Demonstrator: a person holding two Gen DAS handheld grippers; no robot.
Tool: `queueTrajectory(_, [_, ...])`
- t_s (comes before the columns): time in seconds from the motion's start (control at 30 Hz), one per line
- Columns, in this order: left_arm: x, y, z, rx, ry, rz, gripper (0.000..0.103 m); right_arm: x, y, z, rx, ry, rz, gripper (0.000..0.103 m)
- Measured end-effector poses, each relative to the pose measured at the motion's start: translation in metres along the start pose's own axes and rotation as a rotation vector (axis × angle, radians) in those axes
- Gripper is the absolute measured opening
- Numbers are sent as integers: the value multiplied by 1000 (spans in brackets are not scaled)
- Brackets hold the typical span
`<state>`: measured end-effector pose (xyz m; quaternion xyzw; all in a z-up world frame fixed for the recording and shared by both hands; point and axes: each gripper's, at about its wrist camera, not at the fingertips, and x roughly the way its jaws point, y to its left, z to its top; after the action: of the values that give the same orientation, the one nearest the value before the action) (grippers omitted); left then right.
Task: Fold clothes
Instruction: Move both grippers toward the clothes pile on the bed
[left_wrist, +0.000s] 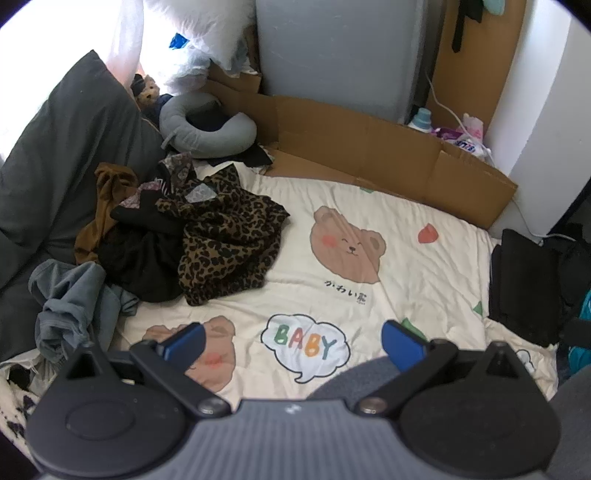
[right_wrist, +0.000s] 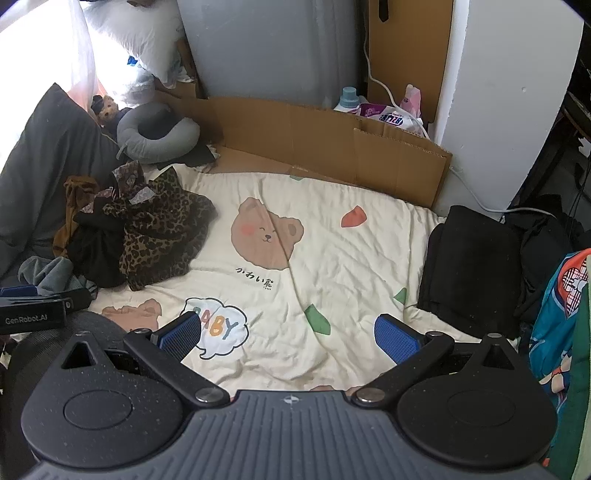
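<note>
A heap of unfolded clothes lies at the left of the cream bear-print bedspread: a leopard-print garment on top, a black one, a brown one and a grey-blue one. The heap also shows in the right wrist view, with the leopard garment on top. Folded black clothes are stacked at the bed's right edge and also show in the left wrist view. My left gripper is open and empty above the "BABY" print. My right gripper is open and empty above the bedspread.
A dark grey pillow leans at the left. A grey neck pillow and a small teddy sit at the back. Flattened cardboard lines the far edge. Bottles and packets stand behind it. A colourful bag is at the right.
</note>
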<state>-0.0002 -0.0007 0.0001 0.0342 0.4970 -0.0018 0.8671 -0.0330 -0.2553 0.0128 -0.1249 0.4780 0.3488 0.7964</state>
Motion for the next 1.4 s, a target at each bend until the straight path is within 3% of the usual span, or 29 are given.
queueTrajectory(0.13, [0,-4,0,30,-9,-6,102,0,-1,2,-3,-2,-3,103])
queueTrajectory(0.23, [3,8,5,8,2,-59,102,-1,-2,3,-5,-3,-6,103])
queueTrajectory(0.8, [-7,-11,-1,82,-55,17,102,-2,2,0,-10,-13,-22,103])
queueTrajectory(1.4, [-3,-1,2,59,-40,-20,102,-4,3,1,-15,-20,-42,103])
